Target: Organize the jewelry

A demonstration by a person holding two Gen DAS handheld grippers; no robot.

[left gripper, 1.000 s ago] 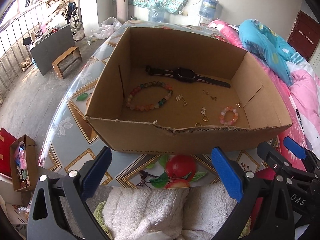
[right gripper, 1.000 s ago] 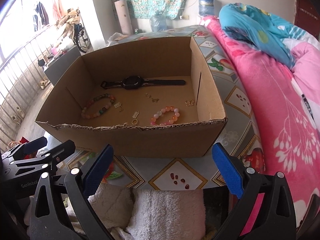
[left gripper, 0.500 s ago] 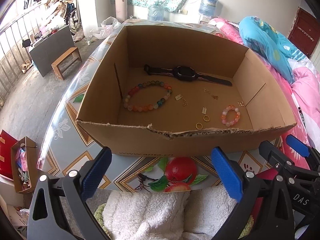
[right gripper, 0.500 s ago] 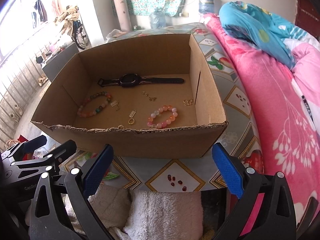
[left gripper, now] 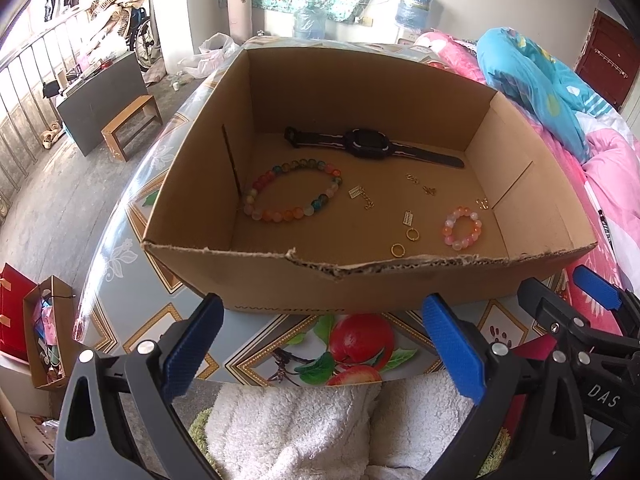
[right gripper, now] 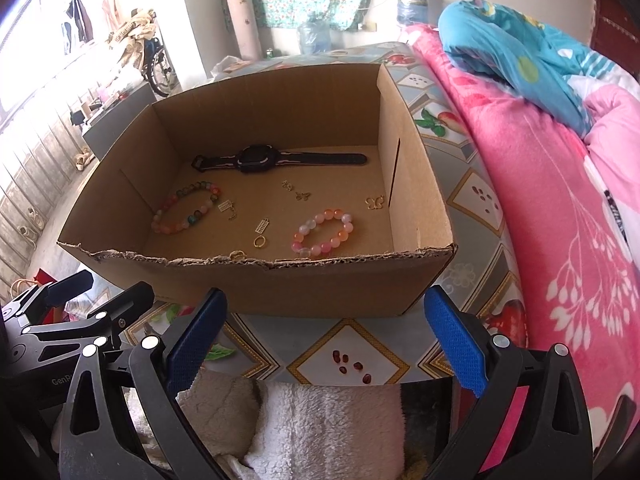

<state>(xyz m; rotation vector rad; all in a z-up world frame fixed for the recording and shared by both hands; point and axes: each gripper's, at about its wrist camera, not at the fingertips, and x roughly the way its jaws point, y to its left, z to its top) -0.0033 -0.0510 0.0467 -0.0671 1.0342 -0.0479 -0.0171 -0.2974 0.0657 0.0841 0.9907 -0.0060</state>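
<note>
Holding both grippers wide and empty, we faced the cardboard box (left gripper: 280, 276) of jewelry on the patterned tablecloth (left gripper: 120, 248).

Our left gripper (left gripper: 320, 344) and right gripper (right gripper: 326, 332) hovered short of the box's torn near wall, blue fingers (right gripper: 456, 340) spread far apart with nothing between them. Inside, along the far wall, lay the black watch (left gripper: 366, 145), strap stretched flat. Nearer the left wall we saw the big multicolored bead bracelet (left gripper: 294, 192); near the right wall sat the smaller pink bracelet (right gripper: 323, 232). Between them were scattered gold charms (left gripper: 362, 196), and two gold rings (left gripper: 413, 234) lay close to the front wall.
</note>
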